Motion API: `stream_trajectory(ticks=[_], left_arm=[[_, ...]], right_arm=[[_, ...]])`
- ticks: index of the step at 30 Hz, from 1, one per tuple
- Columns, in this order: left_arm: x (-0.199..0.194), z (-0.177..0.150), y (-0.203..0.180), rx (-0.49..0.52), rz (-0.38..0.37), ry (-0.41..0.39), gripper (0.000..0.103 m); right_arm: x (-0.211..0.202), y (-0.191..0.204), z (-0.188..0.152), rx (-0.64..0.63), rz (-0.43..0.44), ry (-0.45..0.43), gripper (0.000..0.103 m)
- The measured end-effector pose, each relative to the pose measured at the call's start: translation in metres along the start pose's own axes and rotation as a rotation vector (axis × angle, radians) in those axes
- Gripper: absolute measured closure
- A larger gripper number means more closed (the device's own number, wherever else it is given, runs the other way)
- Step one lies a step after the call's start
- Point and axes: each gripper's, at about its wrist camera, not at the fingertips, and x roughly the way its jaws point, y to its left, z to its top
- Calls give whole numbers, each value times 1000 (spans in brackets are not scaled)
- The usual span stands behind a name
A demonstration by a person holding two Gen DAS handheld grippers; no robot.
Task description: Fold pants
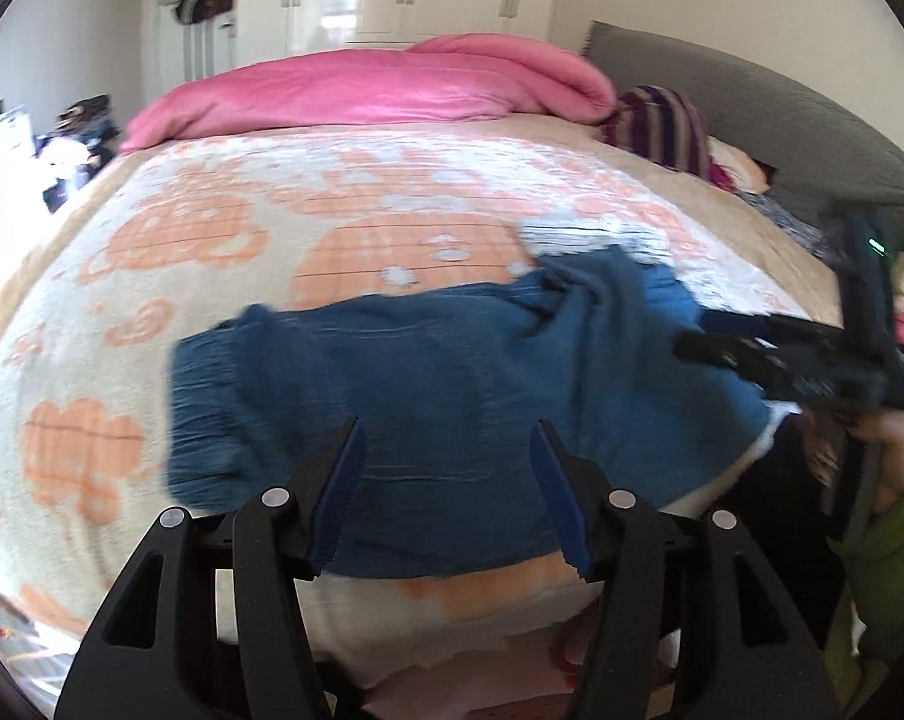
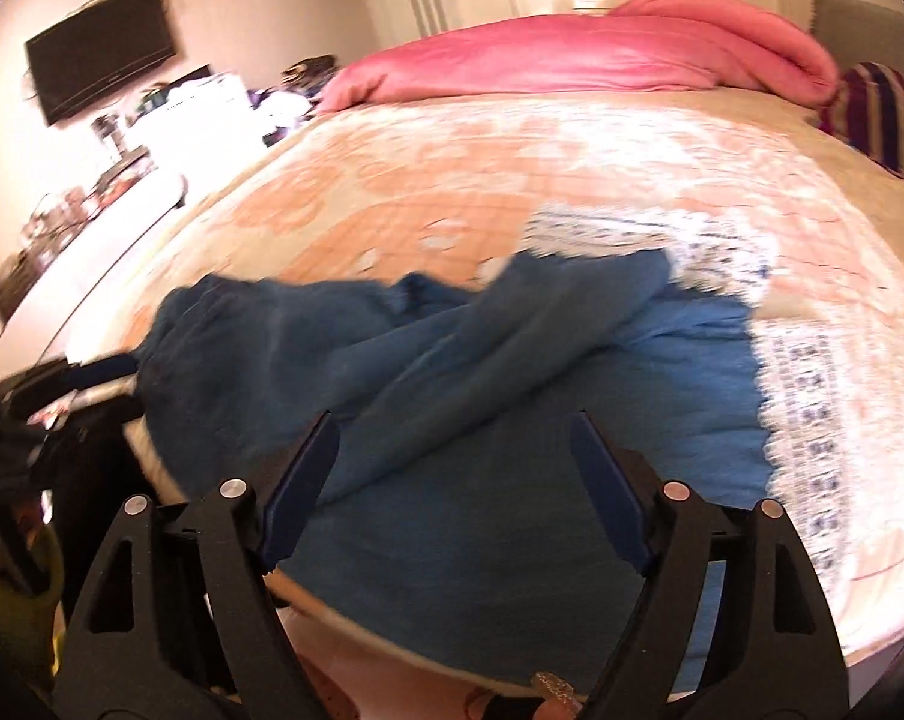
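- While the blue crinkled-cotton pants [image 1: 428, 372] lie crosswise near the front edge of the bed covered by a cream-and-orange patterned blanket [image 1: 224, 228], both tongs hang over them and hold nothing.
- The left tongs [image 1: 446, 480] are spread wide above the cloth close to the gathered end, which looks like an elastic waistband or cuff; I cannot tell which.
- The right tongs [image 2: 452, 468] are likewise spread, over the wider, rumpled part, where 1 thick diagonal ridge of fabric [image 2: 482, 336] crosses the garment.
- A white cloth with a small blue print [image 2: 812, 420] lies under or just beside the pants on the right; which of the 2 is unclear.
- The step in hand looks like getting a grip before the first fold, so the ridge should be flattened first, or the fold will trap it.
- Each pair of tongs should take an edge, not the middle, and pinch both layers together.
- The risk is catching the printed cloth or the blanket along with the pants, so lift a little and check before carrying the fold across.
- The rolled pink duvet [image 1: 380, 84] at the far side is well apart.
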Motion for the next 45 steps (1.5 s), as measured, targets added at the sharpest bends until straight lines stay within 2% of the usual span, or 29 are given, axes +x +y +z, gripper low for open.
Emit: stream_trajectory(ticks=[7, 8, 11, 15, 17, 20, 23, 25, 27, 30, 31, 33, 34, 35, 36, 41, 43, 45], left_arm=[[43, 1, -33, -3, -201, 92, 48], [51, 1, -36, -5, -212, 102, 49], [74, -1, -42, -21, -239, 148, 64], [96, 1, -44, -43, -258, 178, 65], [107, 3, -39, -91, -251, 178, 64], [118, 4, -35, -154, -306, 171, 65], [119, 1, -41, -134, -344, 161, 100], [119, -4, -51, -107, -378, 173, 100], [114, -8, -65, -34, -354, 150, 100], [110, -11, -71, -6, -361, 141, 100], [111, -11, -71, -5, -362, 139, 100], [110, -12, -69, -7, -364, 134, 100], [109, -12, -67, -10, -365, 133, 100], [108, -12, -66, -6, -358, 126, 100], [107, -12, -64, -1, -353, 121, 100], [98, -14, -69, 14, -337, 103, 98], [97, -16, -71, 20, -323, 97, 91], [95, -17, -73, 25, -309, 91, 77]], right_arm=[[9, -20, 37, -24, -92, -22, 26], [12, -21, 42, -30, -91, -22, 26], [23, -23, 56, -47, -101, -15, 25], [40, -25, 69, -55, -108, 11, 25], [53, -28, 77, -39, -91, 33, 25], [71, -26, 86, -40, -102, 70, 25], [99, -21, 98, -48, -92, 121, 25], [114, -16, 106, -61, -108, 142, 25], [132, -13, 113, -79, -146, 164, 25], [162, -15, 117, -103, -245, 217, 26], [170, -17, 117, -122, -290, 227, 29], [177, -23, 113, -163, -323, 211, 65], [173, -27, 111, -156, -322, 192, 76], [167, -30, 110, -143, -320, 178, 95], [154, -36, 108, -114, -294, 149, 99], [82, -74, 99, 87, -162, 6, 99], [48, -90, 91, 144, -137, -52, 99], [14, -104, 79, 191, -130, -102, 99]])
